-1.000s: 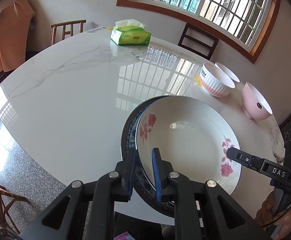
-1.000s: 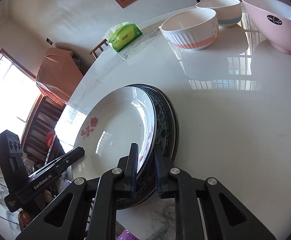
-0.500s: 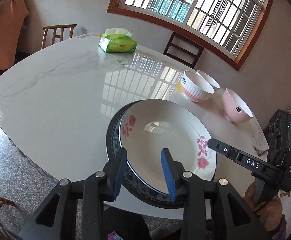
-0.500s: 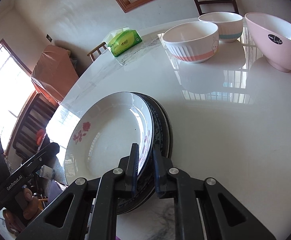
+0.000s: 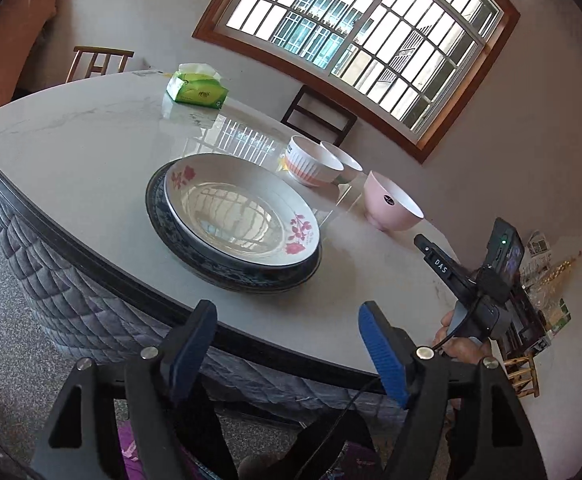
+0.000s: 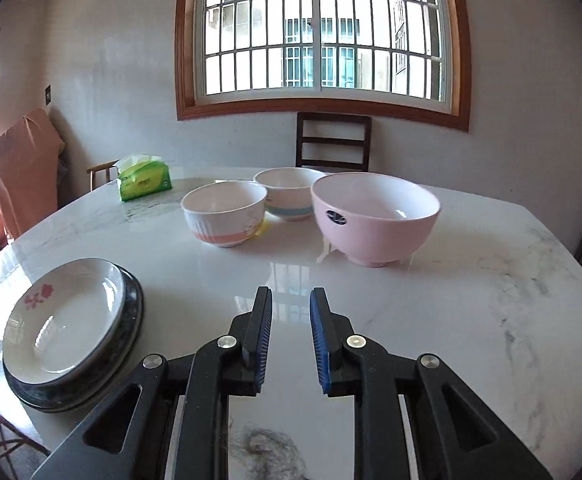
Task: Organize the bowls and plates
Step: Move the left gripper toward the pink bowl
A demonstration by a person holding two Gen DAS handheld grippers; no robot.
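Note:
A white plate with pink flowers (image 5: 239,208) (image 6: 63,320) rests on a dark blue-rimmed plate (image 5: 227,268) (image 6: 129,312) near the table's front edge. My left gripper (image 5: 287,320) has pulled back off the table edge; its jaws are opening, with nothing between them. My right gripper (image 6: 291,304) hovers over the marble top to the right of the stack, jaws opening and empty. Beyond it stand a pink bowl (image 6: 375,216) (image 5: 391,208), a white bowl with an orange band (image 6: 225,218) (image 5: 311,162) and a white bowl with a teal band (image 6: 291,194) (image 5: 343,160).
A green tissue pack (image 6: 145,182) (image 5: 197,90) sits at the far left of the round marble table (image 6: 471,300). Chairs (image 6: 333,142) stand behind the table under the window. A hand (image 5: 459,346) holds the right gripper's handle at the table's right side.
Both grippers let go of the plate stack's rim and drew back. The left opened wide and retreated past the table edge; the right swung right toward the bowls and opened a little.

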